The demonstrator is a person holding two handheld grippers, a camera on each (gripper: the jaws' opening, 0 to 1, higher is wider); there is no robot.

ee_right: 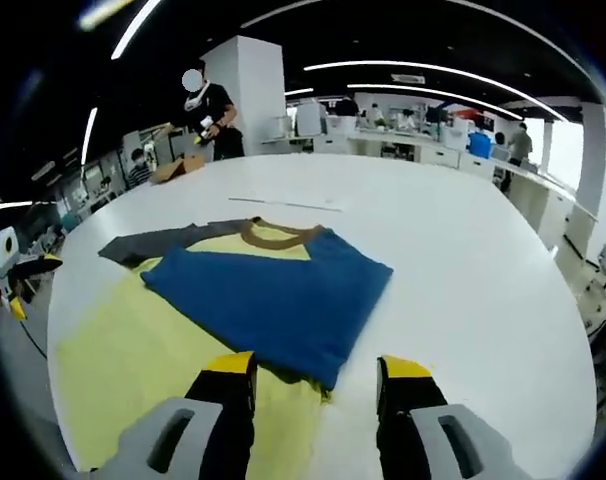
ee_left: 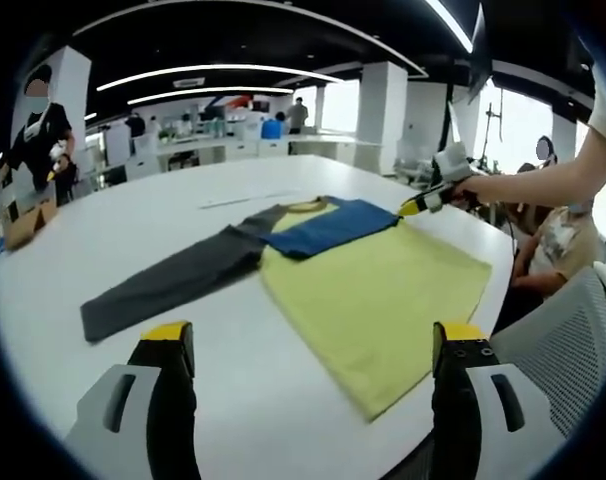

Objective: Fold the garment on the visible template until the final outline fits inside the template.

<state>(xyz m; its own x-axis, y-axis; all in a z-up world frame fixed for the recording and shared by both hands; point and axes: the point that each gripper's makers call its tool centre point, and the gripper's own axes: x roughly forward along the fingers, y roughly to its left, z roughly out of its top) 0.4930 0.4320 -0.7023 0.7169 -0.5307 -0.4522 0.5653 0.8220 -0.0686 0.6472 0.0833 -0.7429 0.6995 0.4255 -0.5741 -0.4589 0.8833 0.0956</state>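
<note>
Right claw (ee_right: pixel 318 375) open at the folded blue sleeve (ee_right: pixel 273 295), left claw (ee_left: pixel 313 345) wide and clear; shirt (ee_left: pixel 383 290) looks light, limp and flat on the desk (ee_left: pixel 183 200), so pinch the grey sleeve (ee_left: pixel 173 280) cuff.

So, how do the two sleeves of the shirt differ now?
The grey sleeve lies stretched out flat on the white table, away from the yellow body; the blue sleeve is folded over onto that body. The grey sleeve looks long and narrow, the folded blue sleeve short and broad. The right claw is open at the blue sleeve's edge; no claw is near the grey one. Both join at the brown collar.
</note>
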